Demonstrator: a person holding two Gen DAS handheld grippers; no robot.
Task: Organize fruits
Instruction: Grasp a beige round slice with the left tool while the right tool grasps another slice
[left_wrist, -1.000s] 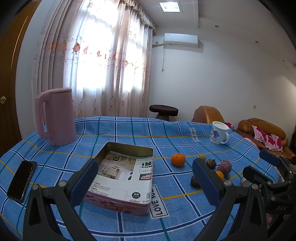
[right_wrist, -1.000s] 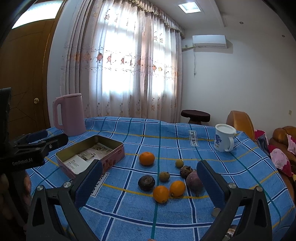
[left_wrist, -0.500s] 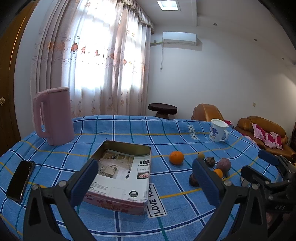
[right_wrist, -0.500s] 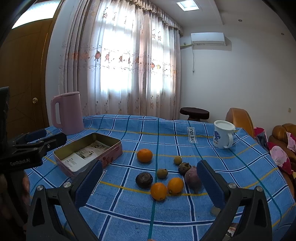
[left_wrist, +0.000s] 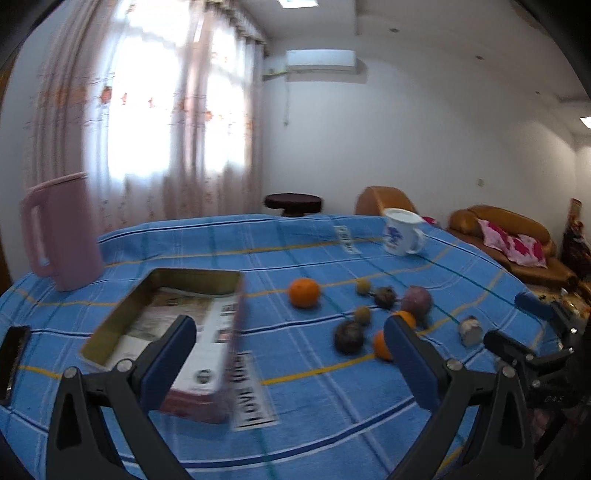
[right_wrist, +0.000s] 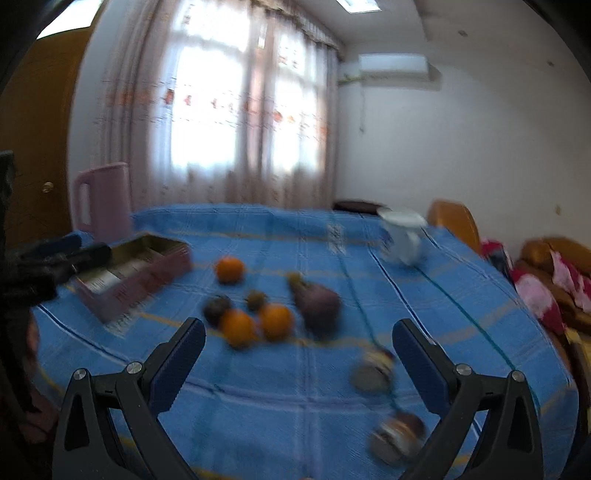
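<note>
Several fruits lie on the blue checked tablecloth (left_wrist: 314, 387): an orange (left_wrist: 303, 292) apart at the back, a purple fruit (left_wrist: 416, 300), a dark round fruit (left_wrist: 348, 336) and small brownish ones. In the right wrist view I see two oranges (right_wrist: 255, 325) side by side beside the purple fruit (right_wrist: 319, 304). An open metal tin (left_wrist: 173, 325) lined with printed paper sits left of the fruits. My left gripper (left_wrist: 290, 356) is open and empty above the table, near the tin. My right gripper (right_wrist: 299, 356) is open and empty, in front of the fruits.
A pink kettle (left_wrist: 61, 230) stands at the back left, a white mug (left_wrist: 402, 236) at the back right. A black phone (left_wrist: 13, 354) lies at the left edge. Two small round objects (right_wrist: 371, 369) lie near the right front edge. Sofas stand beyond the table.
Both views are now motion-blurred. Both grippers have moved forward and swung right; the fruits appear closer and the tin has shifted left in the right view.
</note>
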